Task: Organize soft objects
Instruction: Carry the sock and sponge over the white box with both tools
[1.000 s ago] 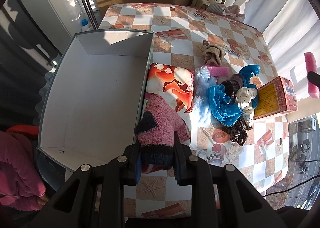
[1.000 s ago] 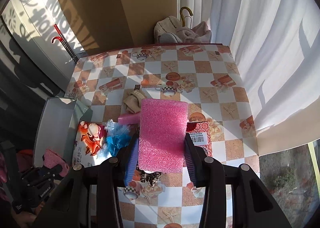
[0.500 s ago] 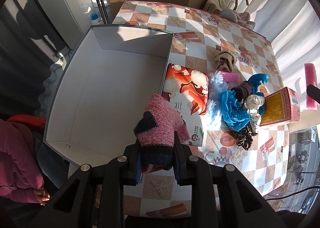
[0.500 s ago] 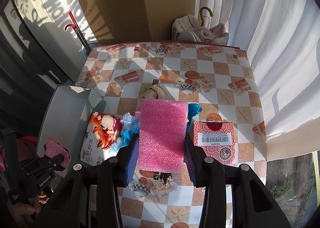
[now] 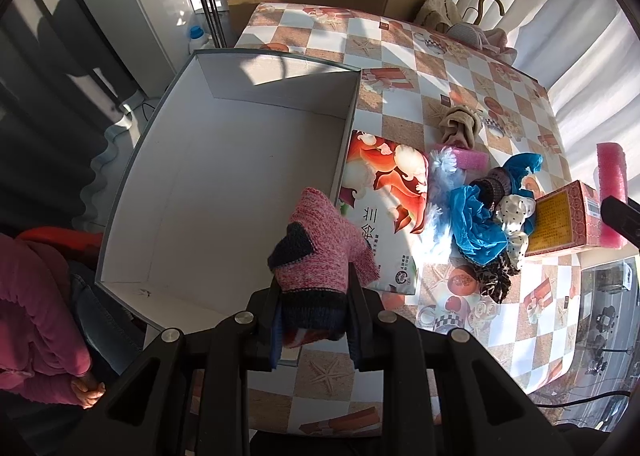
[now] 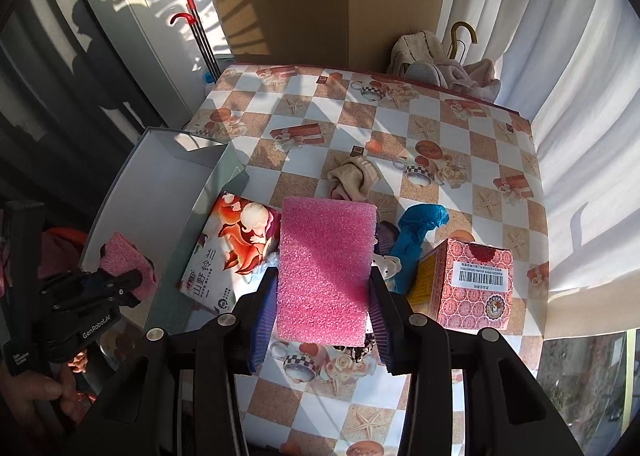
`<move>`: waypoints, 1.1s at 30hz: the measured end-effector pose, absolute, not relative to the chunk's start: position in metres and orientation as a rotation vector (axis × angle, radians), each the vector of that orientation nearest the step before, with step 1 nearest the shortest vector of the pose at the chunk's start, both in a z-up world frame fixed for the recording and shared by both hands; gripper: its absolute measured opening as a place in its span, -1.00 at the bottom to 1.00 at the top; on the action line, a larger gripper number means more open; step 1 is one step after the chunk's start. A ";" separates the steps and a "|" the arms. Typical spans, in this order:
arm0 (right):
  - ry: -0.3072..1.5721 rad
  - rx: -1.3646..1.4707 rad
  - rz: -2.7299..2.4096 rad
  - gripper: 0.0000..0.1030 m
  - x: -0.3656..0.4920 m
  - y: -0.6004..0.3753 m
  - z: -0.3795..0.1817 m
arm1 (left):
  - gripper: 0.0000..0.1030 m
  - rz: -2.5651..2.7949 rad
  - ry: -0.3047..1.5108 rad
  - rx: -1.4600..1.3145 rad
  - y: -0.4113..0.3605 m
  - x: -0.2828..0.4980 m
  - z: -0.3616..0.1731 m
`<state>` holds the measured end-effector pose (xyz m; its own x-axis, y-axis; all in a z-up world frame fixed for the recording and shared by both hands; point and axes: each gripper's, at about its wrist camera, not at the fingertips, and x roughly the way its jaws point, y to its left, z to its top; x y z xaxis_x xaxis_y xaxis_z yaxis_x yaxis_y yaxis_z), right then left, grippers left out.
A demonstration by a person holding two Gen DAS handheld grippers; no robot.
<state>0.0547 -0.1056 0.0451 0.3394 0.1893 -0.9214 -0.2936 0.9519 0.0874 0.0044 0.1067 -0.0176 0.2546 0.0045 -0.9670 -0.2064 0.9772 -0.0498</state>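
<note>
Left wrist view: the left hand-held gripper [image 5: 314,310] is clamped on a pink knit glove [image 5: 320,252], its dark cuff pinched between the jaws. The glove hangs over the near right corner of an open white box [image 5: 224,184], above the box's right wall. Just right of the box a printed pack [image 5: 384,212] lies flat on the checked desk [image 5: 400,68]. Further right is a heap of soft things: a white-blue puff [image 5: 442,172], a blue bag [image 5: 476,216], a dotted cloth [image 5: 514,212] and a leopard-print piece [image 5: 494,280]. A beige cloth [image 5: 458,124] lies beyond the heap, with a small pink foam roll [image 5: 472,158] at its near side. A red carton [image 5: 564,220] stands at the right edge. A pink sleeve [image 5: 36,324] shows at lower left.

Right wrist view: the right hand-held gripper [image 6: 322,308] grips a pink foam slab [image 6: 326,268] by its two sides, holding it above the heap in the middle of the desk [image 6: 400,128]. The red carton [image 6: 474,284] stands to its right, the printed pack [image 6: 232,252] to its left, and the beige cloth [image 6: 354,178] beyond it. At far left the left hand-held gripper [image 6: 124,280] holds the glove [image 6: 126,262] over the box [image 6: 160,192].
</note>
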 end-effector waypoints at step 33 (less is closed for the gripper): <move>1.124 -0.335 0.630 -0.14 0.030 0.022 0.046 | -0.47 0.267 1.349 -0.278 0.161 -0.033 -0.031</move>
<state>0.0302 0.0225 0.0458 0.2852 0.2976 -0.9111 -0.6216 0.7810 0.0605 -0.0334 0.1613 -0.0308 0.1998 0.0286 -0.9794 -0.3464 0.9371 -0.0433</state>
